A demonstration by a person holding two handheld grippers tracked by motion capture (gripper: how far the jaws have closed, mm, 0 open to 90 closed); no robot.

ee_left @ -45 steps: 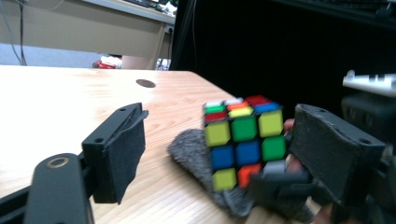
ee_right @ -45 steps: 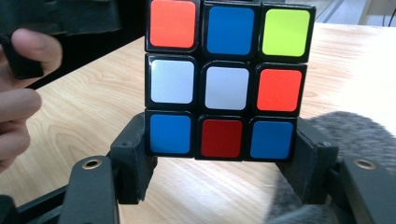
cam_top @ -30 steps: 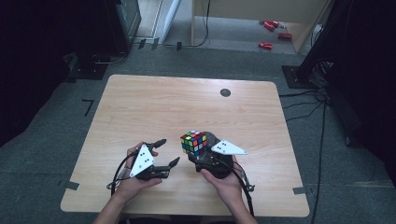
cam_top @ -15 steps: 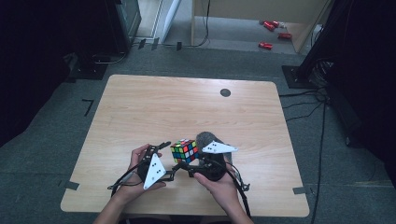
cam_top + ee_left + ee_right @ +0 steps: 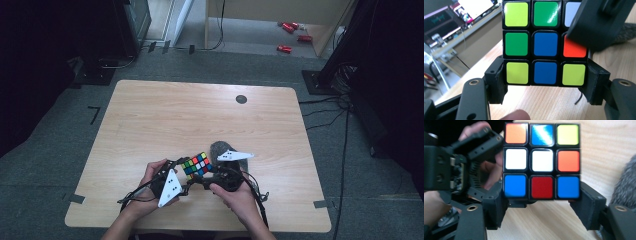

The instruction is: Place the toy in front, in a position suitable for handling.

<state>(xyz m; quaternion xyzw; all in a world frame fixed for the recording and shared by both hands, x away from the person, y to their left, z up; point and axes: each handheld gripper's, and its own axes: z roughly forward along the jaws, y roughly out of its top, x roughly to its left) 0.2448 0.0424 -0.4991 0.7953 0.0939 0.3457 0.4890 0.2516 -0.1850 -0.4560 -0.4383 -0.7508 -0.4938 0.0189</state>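
Pale wooden table (image 5: 150, 125), rounded corners, visible grain, standing on grey carpet; dark round spot on the wood beyond the cube.

Item: puzzle cube (image 5: 196, 164), glossy coloured squares in a black grid, hard plastic, sharp-cornered. Held off the wood near the table's front edge, between the two grippers.

Left gripper (image 5: 544, 85): black jaws with matte pads, just closing, now clenched on the cube's bottom row, pads pressed against both sides.

Right gripper (image 5: 541, 205): black jaws flanking the bottom row of another face of the cube. Left pad touches the blue corner; right pad appears slightly off the cube, so the grasp looks loose; jaws have just been opening slightly.

Grey fuzzy object (image 5: 222, 150): soft, woolly, rounded, on the table just behind the cube.

Risks, judged: smooth plastic could slide on the pads if a layer is twisted; with the right jaws slack, the cube may pivot or drop onto the wood. Two grips on adjacent rows could jam a turn.
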